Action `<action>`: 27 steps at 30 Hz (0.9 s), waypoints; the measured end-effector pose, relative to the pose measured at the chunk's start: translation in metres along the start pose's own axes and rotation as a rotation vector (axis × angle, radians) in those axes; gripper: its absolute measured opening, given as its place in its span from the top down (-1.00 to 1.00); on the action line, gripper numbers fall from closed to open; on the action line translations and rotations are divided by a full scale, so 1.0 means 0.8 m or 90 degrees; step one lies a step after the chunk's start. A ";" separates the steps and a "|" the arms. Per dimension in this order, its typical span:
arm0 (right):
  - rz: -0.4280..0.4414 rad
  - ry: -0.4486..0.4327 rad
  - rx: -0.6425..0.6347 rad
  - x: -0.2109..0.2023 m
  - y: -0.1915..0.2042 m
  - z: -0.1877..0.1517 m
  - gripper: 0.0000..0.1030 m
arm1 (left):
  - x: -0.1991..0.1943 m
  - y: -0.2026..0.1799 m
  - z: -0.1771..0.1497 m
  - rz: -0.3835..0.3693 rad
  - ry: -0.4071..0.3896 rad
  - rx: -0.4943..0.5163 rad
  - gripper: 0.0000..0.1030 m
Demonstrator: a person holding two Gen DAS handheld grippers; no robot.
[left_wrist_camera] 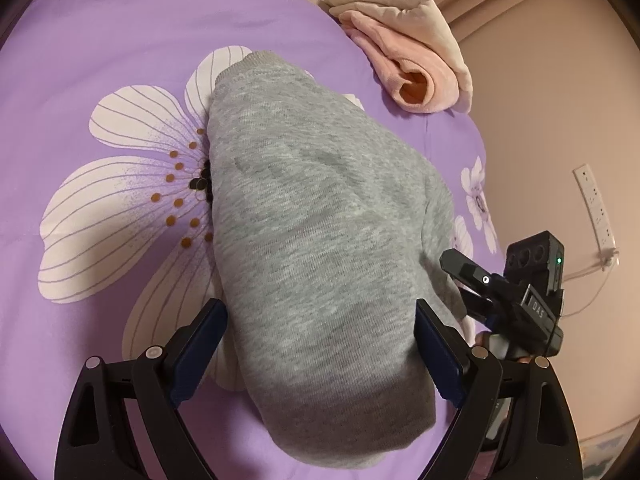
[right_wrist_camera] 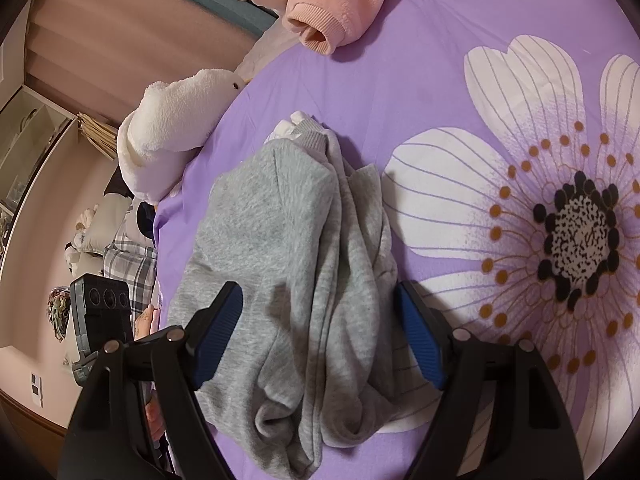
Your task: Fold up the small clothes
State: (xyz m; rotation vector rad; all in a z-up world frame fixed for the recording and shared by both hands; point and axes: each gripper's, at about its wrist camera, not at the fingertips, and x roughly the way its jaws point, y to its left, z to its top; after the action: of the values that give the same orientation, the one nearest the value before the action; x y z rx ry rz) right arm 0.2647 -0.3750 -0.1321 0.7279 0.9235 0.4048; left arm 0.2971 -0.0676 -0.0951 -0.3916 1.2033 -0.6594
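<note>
A small grey sweatshirt (left_wrist_camera: 320, 232) lies folded in a long bundle on the purple flowered bedsheet (left_wrist_camera: 100, 40). My left gripper (left_wrist_camera: 320, 344) is open, with its blue-padded fingers on either side of the bundle's near end. In the right wrist view the grey sweatshirt (right_wrist_camera: 288, 264) shows creased folds and a ribbed cuff at its far end. My right gripper (right_wrist_camera: 320, 332) is open, straddling the garment's near part. The right gripper also shows in the left wrist view (left_wrist_camera: 476, 284), beside the sweatshirt's right edge.
A folded pink and cream garment (left_wrist_camera: 412, 52) lies at the bed's far edge; its pink cuff (right_wrist_camera: 320, 28) shows in the right wrist view. A white plush toy (right_wrist_camera: 172, 132) sits at the bed's edge. A wall and power strip (left_wrist_camera: 596, 208) are on the right.
</note>
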 end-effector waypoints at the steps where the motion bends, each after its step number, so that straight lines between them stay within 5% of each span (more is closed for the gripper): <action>1: -0.001 0.001 -0.001 0.001 0.000 0.001 -0.52 | 0.003 0.001 0.001 -0.003 0.002 -0.002 -0.78; 27: -0.031 -0.001 -0.053 0.033 0.021 0.019 -0.56 | 0.033 -0.001 0.013 0.005 0.007 -0.003 -0.88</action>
State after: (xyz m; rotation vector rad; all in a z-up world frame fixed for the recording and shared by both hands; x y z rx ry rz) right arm 0.2917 -0.3531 -0.1296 0.6289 0.9159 0.3978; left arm 0.3122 -0.0857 -0.1103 -0.3873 1.2160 -0.6526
